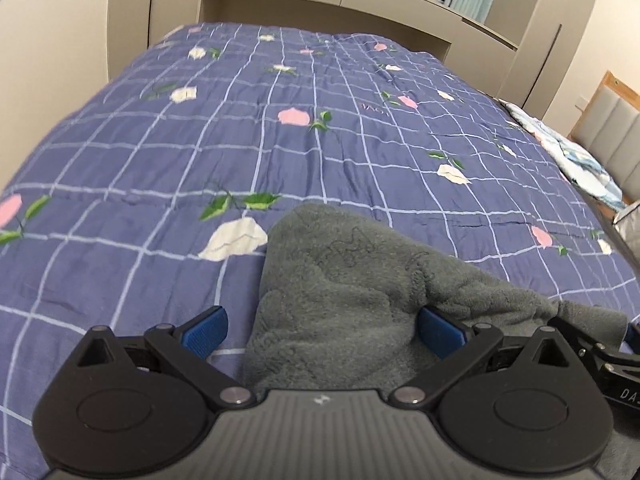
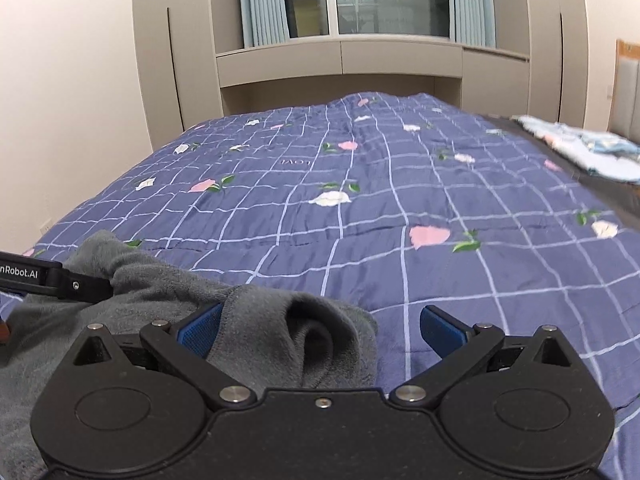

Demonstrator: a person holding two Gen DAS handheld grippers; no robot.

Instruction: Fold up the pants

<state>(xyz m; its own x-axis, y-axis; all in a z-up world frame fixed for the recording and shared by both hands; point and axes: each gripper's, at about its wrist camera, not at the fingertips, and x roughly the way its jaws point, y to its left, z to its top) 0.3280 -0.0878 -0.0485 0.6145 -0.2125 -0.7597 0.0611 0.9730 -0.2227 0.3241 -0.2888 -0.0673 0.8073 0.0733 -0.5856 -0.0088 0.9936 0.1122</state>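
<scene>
Seen from the left wrist, the left gripper (image 1: 322, 330) hangs over the near edge of a bed, its blue pads spread wide with a bunched mound of grey fleece pants (image 1: 348, 292) lying between them, gripped by neither; the right pad touches the cloth. The purple checked floral quilt (image 1: 248, 132) stretches far beyond. From the right wrist, the right gripper (image 2: 320, 330) stands fully open too, a rolled grey end of the pants at its left pad, bare quilt under its right pad. The pants lie crumpled at the near edge, to the left; no neat fold shows, so spreading and folding seem left to do.
</scene>
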